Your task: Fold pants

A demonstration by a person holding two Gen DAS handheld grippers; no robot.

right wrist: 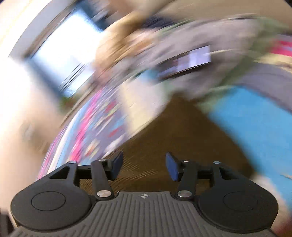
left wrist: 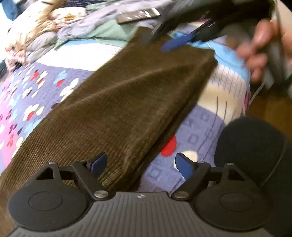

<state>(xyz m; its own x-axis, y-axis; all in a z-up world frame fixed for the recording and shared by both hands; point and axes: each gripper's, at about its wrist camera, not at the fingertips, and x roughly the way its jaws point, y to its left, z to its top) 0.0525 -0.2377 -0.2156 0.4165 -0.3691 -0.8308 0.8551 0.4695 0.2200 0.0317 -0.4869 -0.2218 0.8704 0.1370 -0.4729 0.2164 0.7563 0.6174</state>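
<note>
A: Quick one. Where are the pants?

B: The brown corduroy pants (left wrist: 127, 102) lie flat on your patterned bedspread (left wrist: 36, 94), folded into a long strip running from the near left corner up toward the far right. One long edge lies near the side of the bed.

A: Your left gripper?

B: Your left gripper (left wrist: 140, 164) hangs over the near end of the pants, pads spread wide, nothing between them. The left pad sits over the cloth, the right pad over the bedspread just past the pants' edge. No pinch.

A: Right one?

B: In the left wrist view your right gripper (left wrist: 175, 39) is blurred above the far end of the pants, with your hand (left wrist: 259, 49) on its handle at the right. In its own view the right gripper (right wrist: 144, 166) has its pads apart with a clear gap, brown cloth (right wrist: 173, 131) below them, nothing caught. That view is heavily smeared.

A: Anything else on the bed?

B: A heap of clothes (left wrist: 60, 27) at the far end and a dark flat phone-like thing (left wrist: 138, 15) lying on it; too blurred to say more. A dark rounded shape (left wrist: 250, 145) sits at the near right.
</note>
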